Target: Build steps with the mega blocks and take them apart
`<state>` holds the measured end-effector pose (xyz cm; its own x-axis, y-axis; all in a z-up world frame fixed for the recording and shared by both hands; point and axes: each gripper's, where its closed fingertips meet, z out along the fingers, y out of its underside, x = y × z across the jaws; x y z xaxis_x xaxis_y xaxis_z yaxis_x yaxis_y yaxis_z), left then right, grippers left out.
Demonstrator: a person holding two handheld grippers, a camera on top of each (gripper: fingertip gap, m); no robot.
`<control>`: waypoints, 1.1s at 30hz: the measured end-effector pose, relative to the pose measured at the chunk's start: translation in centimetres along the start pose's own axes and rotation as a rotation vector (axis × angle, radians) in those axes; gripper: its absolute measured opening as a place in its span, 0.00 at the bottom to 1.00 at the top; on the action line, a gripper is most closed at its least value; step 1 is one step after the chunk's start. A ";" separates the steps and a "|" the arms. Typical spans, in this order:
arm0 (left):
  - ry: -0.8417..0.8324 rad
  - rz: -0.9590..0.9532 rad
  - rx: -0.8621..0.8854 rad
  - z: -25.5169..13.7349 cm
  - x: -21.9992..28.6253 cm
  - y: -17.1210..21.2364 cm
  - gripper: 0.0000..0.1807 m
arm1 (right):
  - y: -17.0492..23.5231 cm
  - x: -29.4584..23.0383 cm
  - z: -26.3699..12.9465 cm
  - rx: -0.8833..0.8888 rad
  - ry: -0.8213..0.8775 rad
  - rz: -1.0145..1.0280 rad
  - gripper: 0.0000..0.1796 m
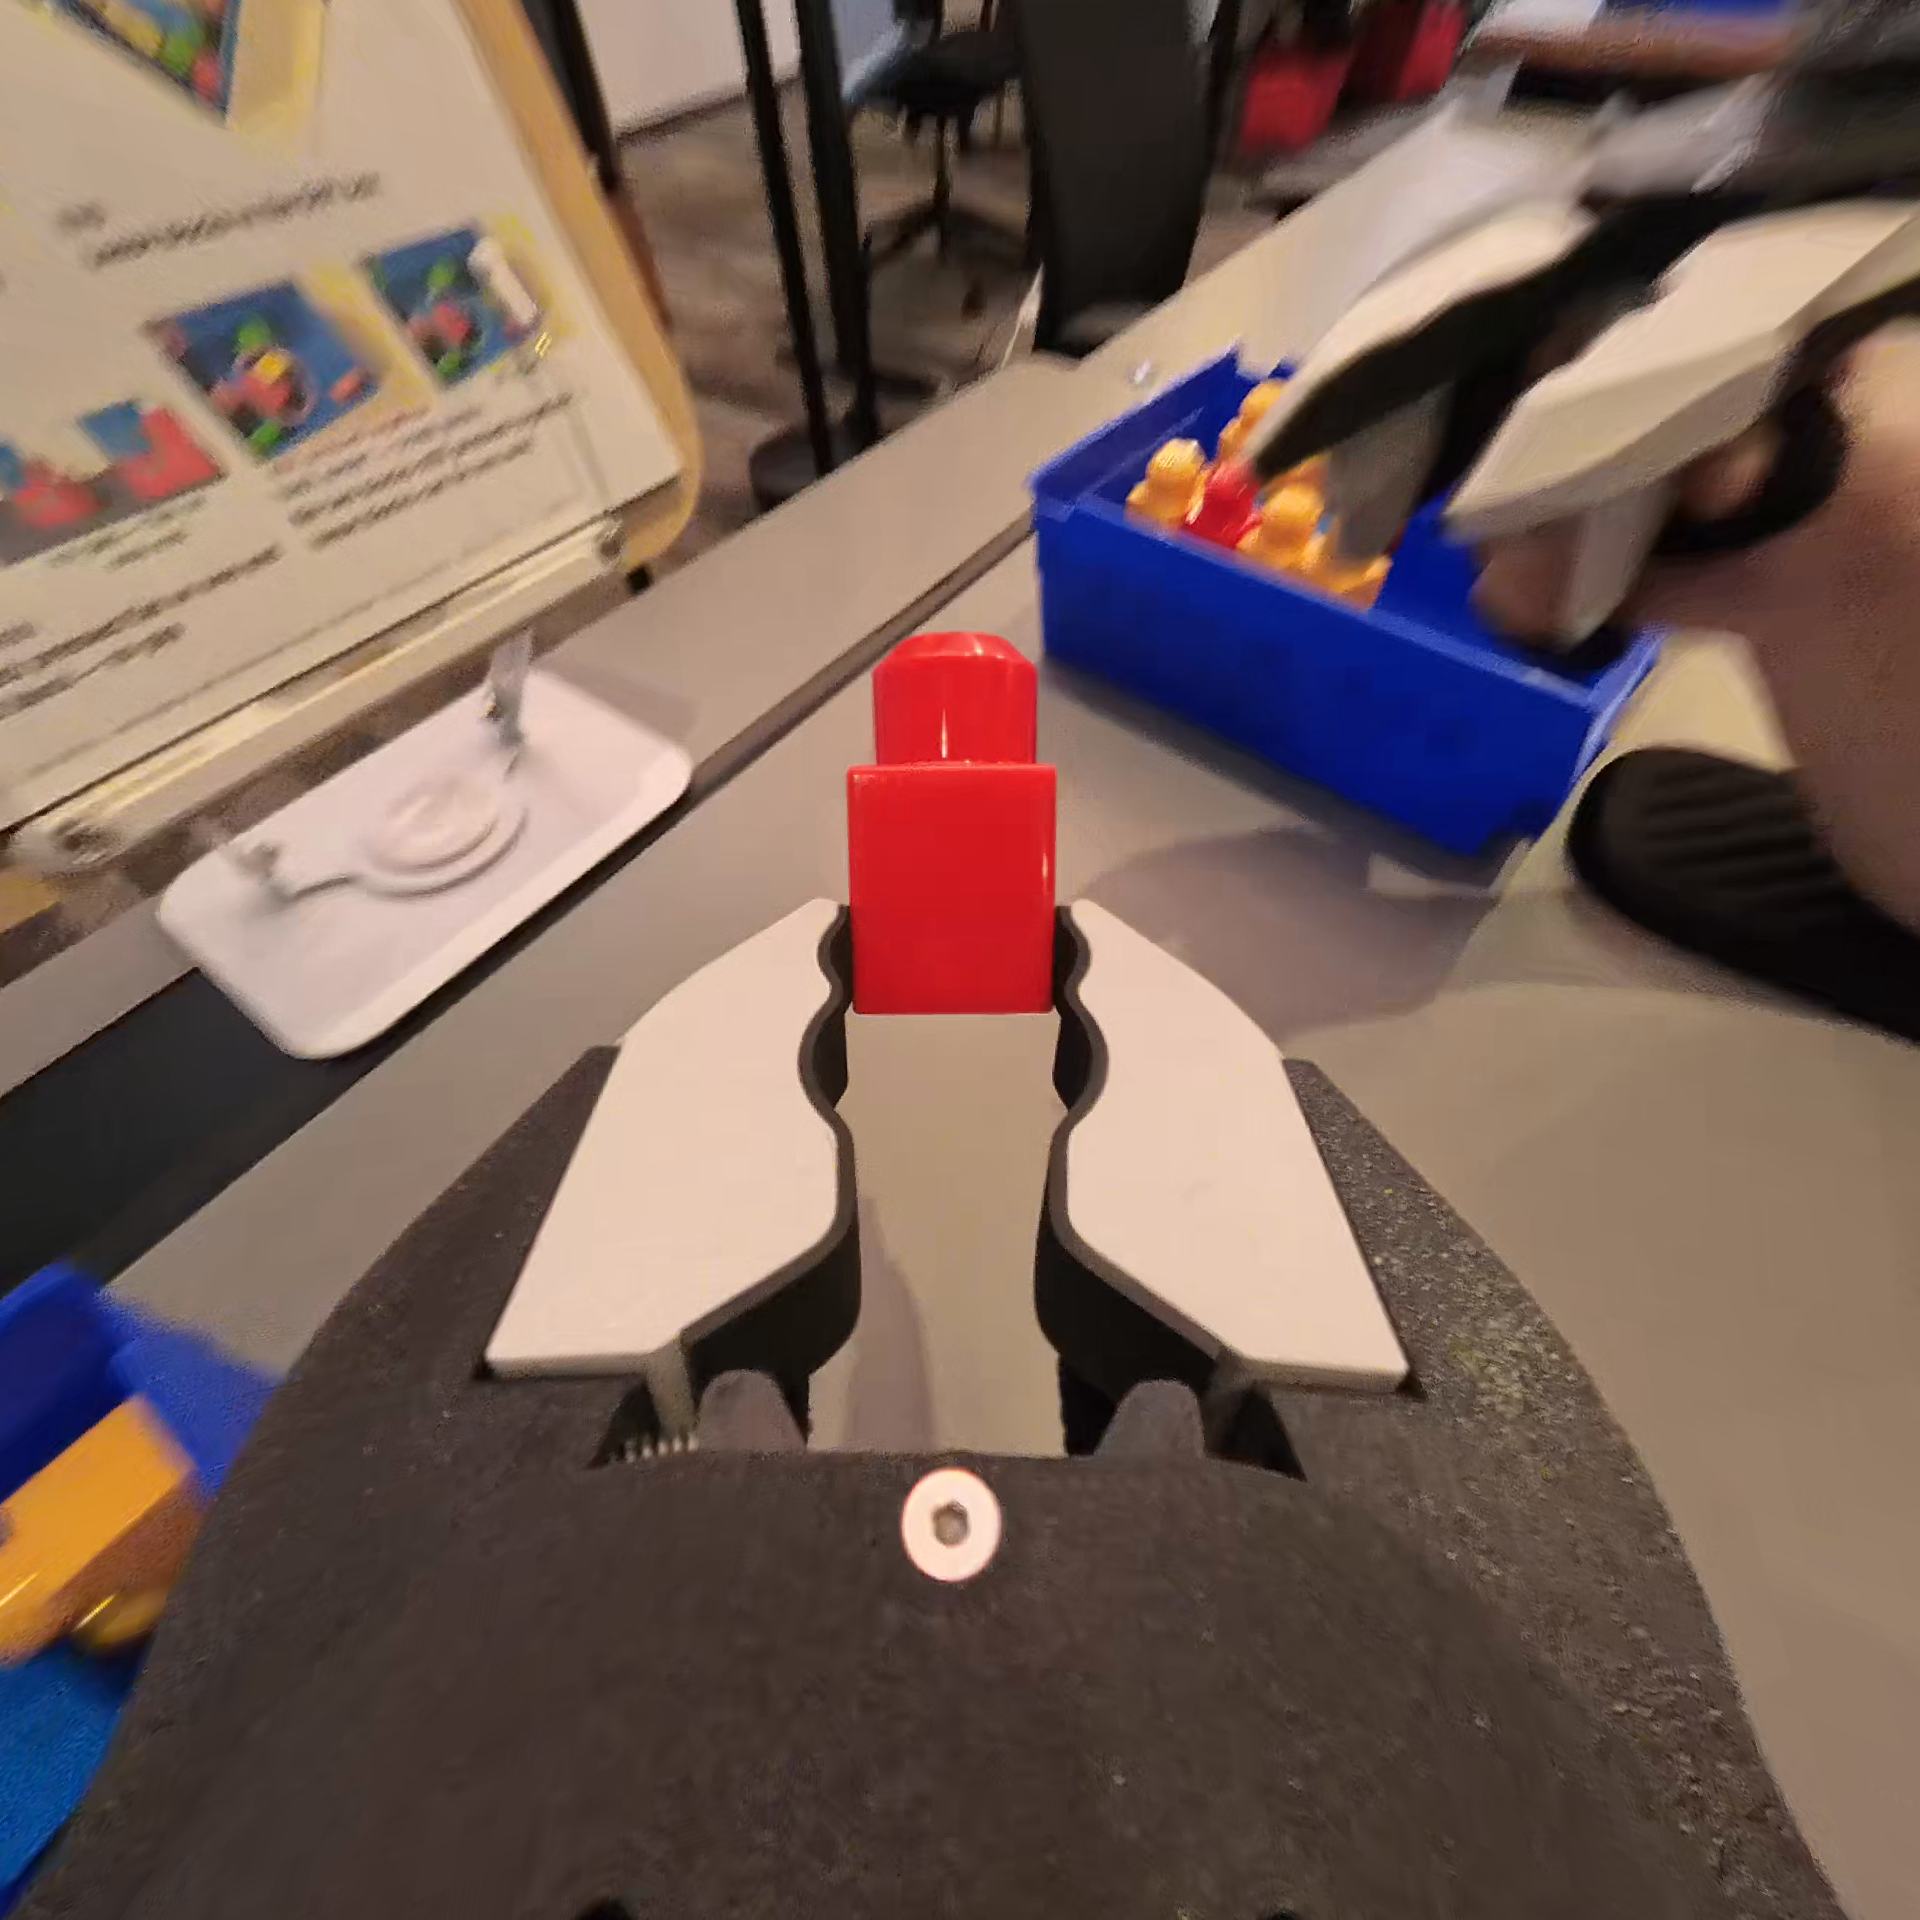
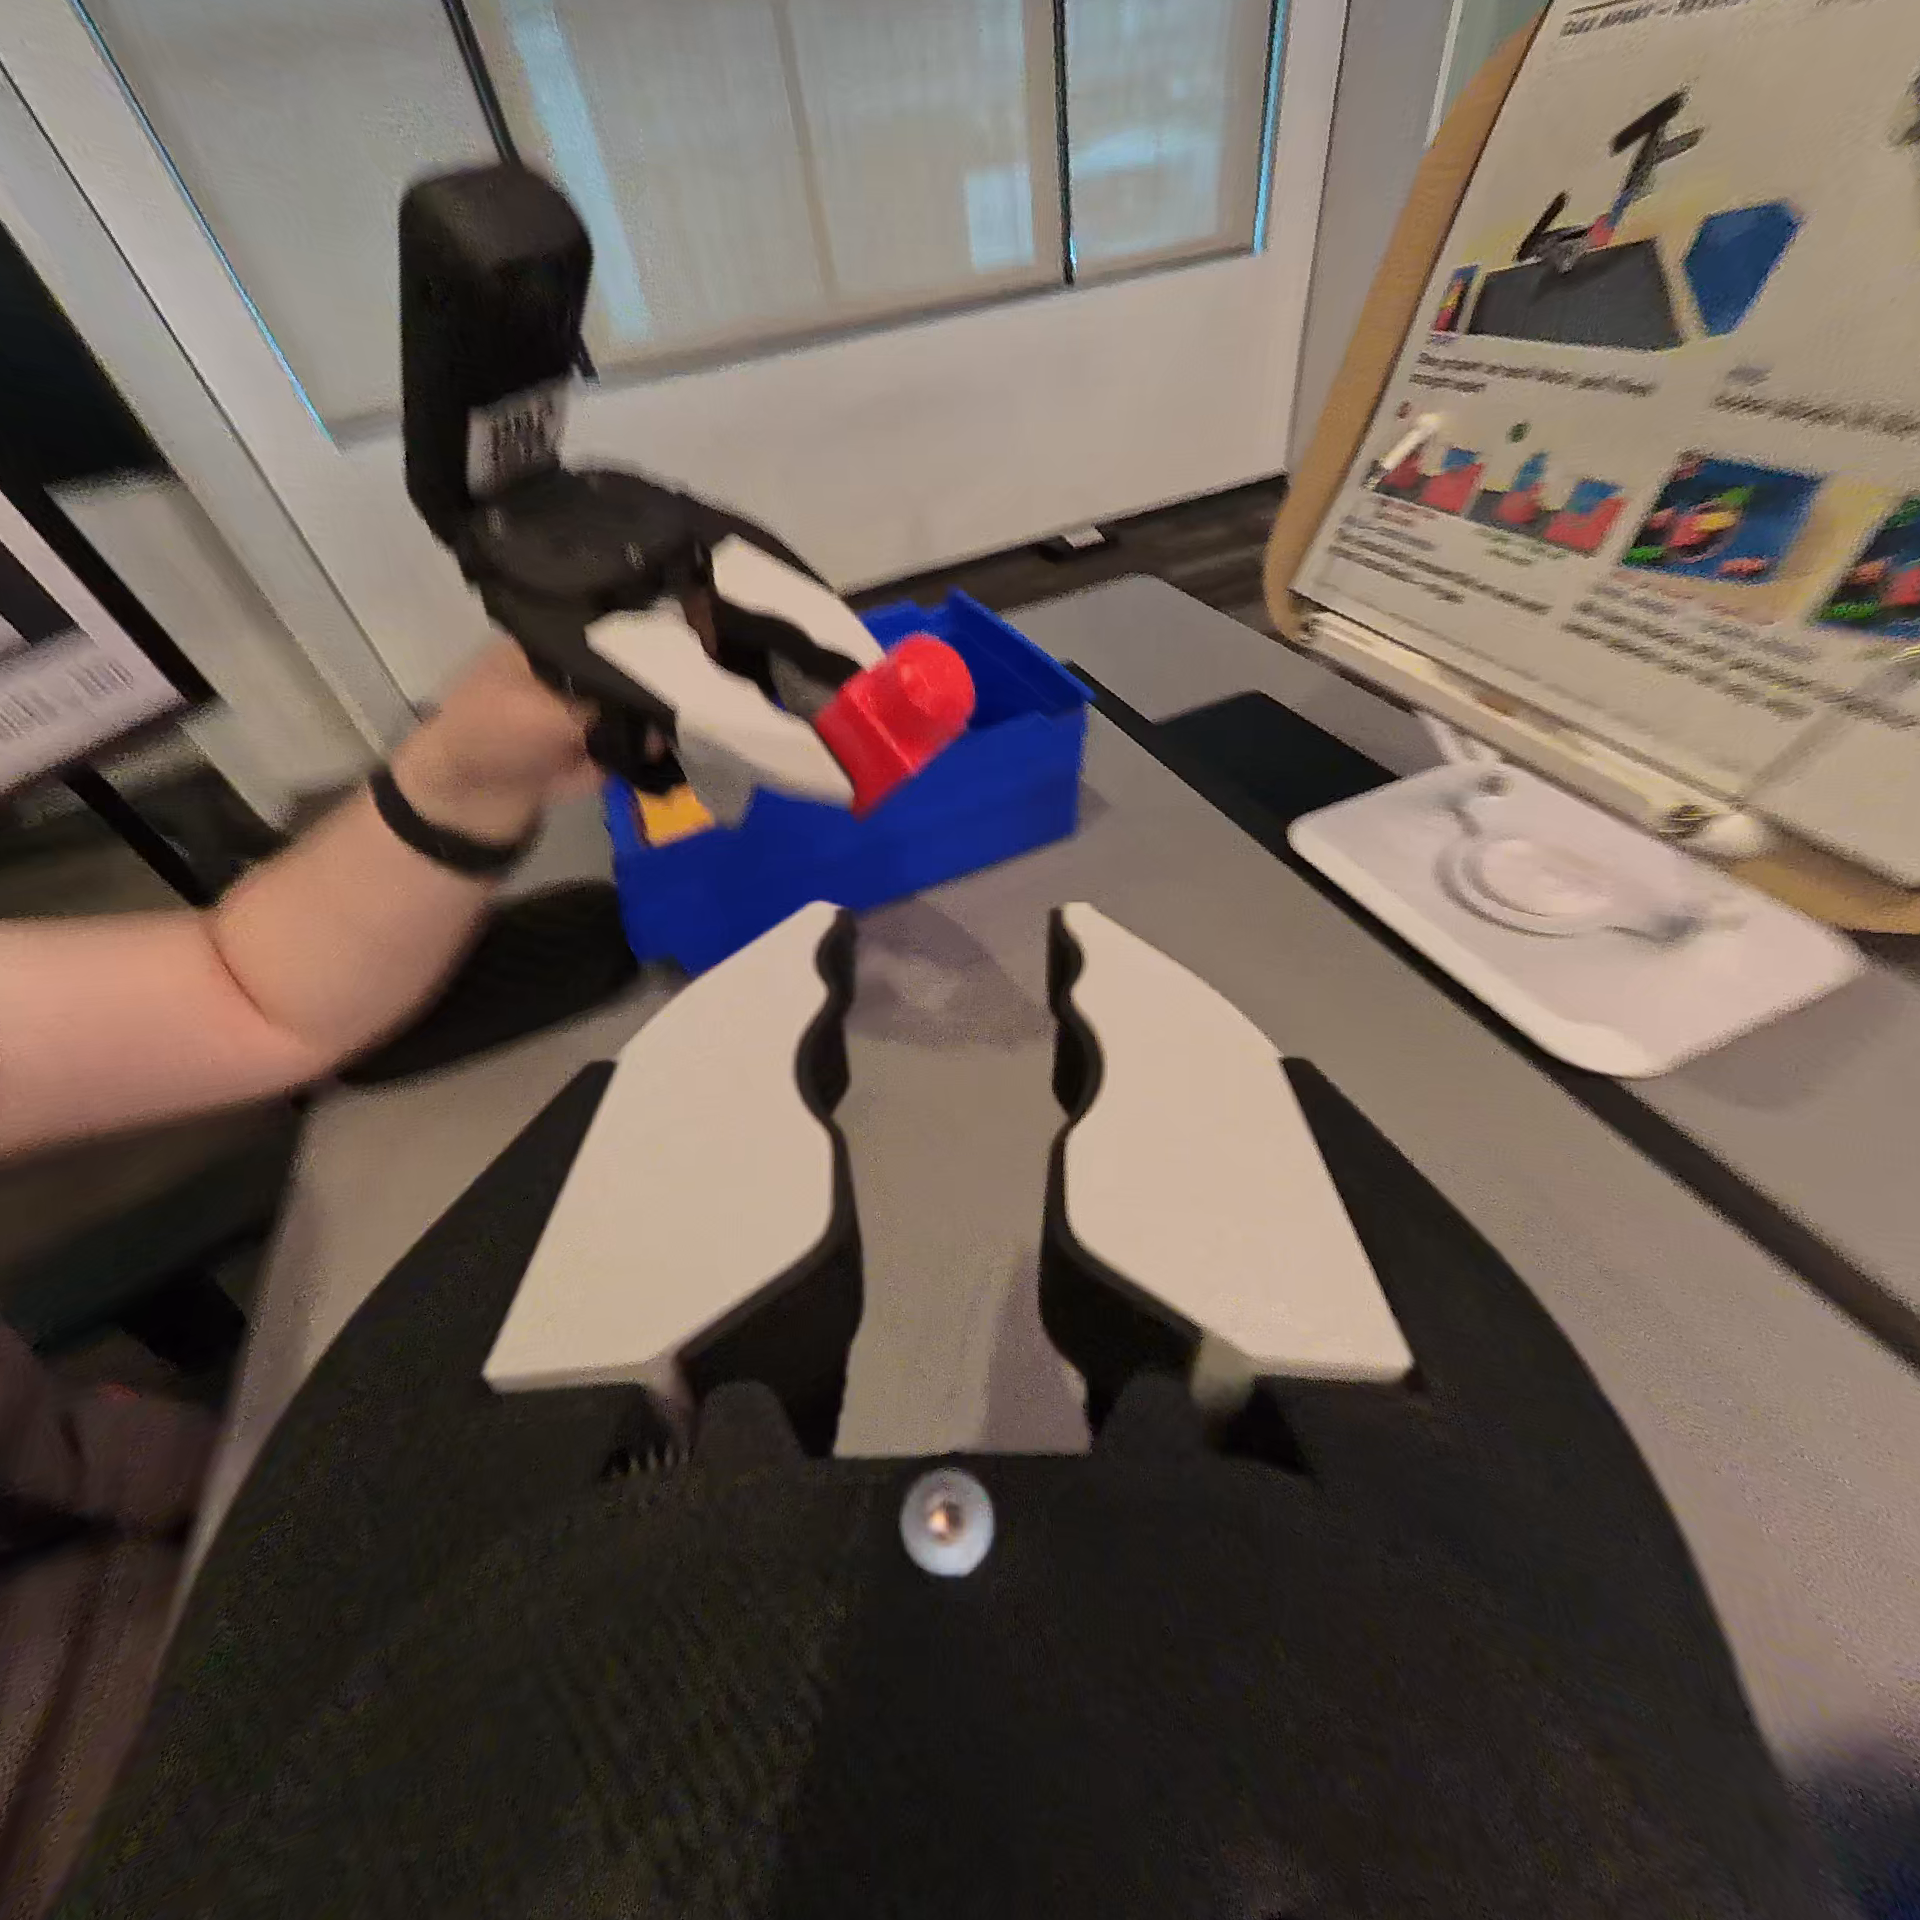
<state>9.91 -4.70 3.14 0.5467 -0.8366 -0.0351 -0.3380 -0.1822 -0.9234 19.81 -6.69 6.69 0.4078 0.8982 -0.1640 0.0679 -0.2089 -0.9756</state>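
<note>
Clamped in the left gripper (image 1: 951,961): a single red block (image 1: 951,883), stud pointing away, lifted above the grey table (image 1: 1558,1195). Spread apart and empty: the right gripper (image 2: 951,956), above that table. Beyond the red block, a blue bin (image 1: 1299,665) of orange and red blocks (image 1: 1247,499). Left of the bin, an instruction board (image 1: 312,364) on a white stand (image 1: 416,862).

Ahead of my left fingers (image 1: 717,1132), the right gripper (image 1: 1340,488) is blurred, and it hides part of the blocks (image 1: 1226,499) in the blue bin (image 1: 1299,665). Another bin (image 1: 52,1351) is cut by the left edge.
</note>
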 end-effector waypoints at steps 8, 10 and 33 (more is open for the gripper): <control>-0.080 0.052 0.081 2.5 3.0 -0.5 0.20 | 2.0 -1.0 5.1 0.221 -0.104 0.438 0.34; -0.104 0.077 0.066 3.0 3.3 -0.1 0.20 | 2.6 -1.3 5.9 0.228 -0.121 0.499 0.34; -0.447 0.127 -0.592 -10.5 -17.2 12.8 0.32 | 20.6 5.9 -2.1 -1.175 0.292 0.166 0.20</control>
<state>-11.89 1.89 -4.09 0.6923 -0.6034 -0.3958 -0.7056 -0.4512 -0.5464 25.49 -6.54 -14.09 0.6683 0.7387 -0.0875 0.7156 -0.6706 -0.1956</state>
